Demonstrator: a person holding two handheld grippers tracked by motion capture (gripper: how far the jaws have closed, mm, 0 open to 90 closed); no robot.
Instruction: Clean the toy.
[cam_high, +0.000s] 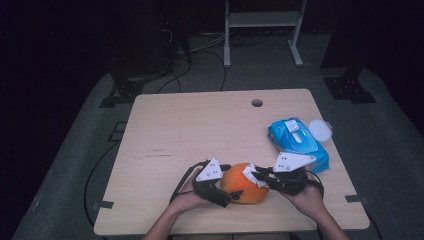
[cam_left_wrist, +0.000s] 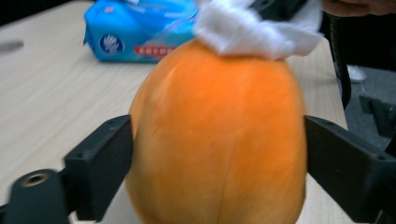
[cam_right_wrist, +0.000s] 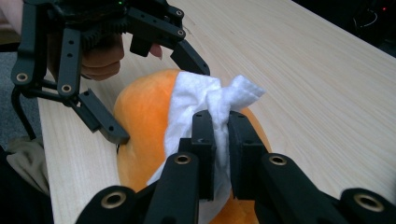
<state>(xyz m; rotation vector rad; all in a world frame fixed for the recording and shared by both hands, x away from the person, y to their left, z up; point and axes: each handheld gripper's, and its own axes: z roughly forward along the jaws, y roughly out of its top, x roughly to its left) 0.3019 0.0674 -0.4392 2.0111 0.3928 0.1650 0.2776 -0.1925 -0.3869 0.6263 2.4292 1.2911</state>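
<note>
Here the left tongs (cam_left_wrist: 215, 154) clasp a smooth orange fruit (cam_left_wrist: 217, 135) while the right tongs (cam_right_wrist: 222, 140) pinch a crumpled white wipe (cam_right_wrist: 201, 102).

— Anything readable here?
— Only on the blue pack of wipes (cam_left_wrist: 140, 30): a round white logo and a red strip of print, both too blurred to make out.
</note>
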